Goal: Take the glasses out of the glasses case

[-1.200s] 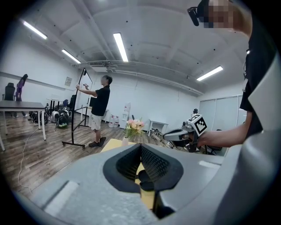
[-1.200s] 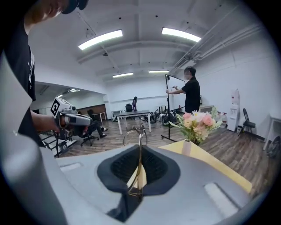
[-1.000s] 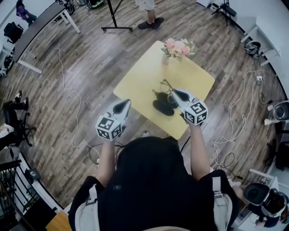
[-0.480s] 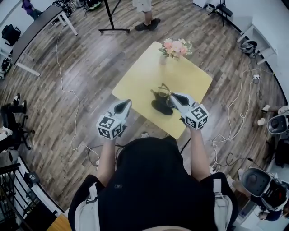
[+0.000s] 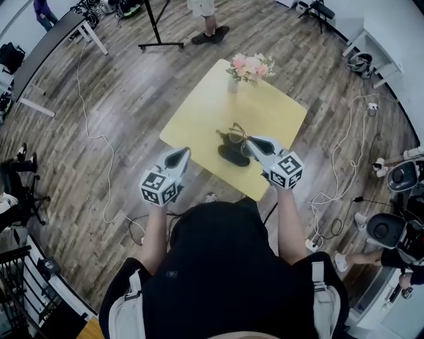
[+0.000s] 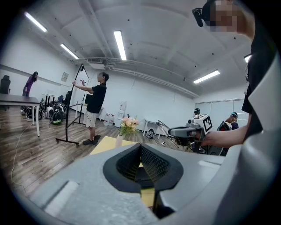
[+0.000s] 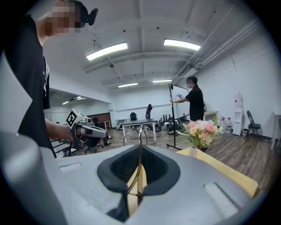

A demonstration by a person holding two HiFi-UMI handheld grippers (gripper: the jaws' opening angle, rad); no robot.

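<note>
A black glasses case lies on the yellow table, near its front corner. My right gripper is shut on thin-framed glasses, holding them just above the case. In the right gripper view the wire frame rises from between the closed pads. My left gripper hangs off the table's left front edge, shut and empty; its pads meet with nothing between them.
A vase of pink flowers stands at the table's far corner. A person stands beyond the table beside a black stand. Cables trail over the wooden floor.
Both grippers keep nearly the same places relative to the table; the right still holds the glasses over the case. The head view has shifted slightly.
</note>
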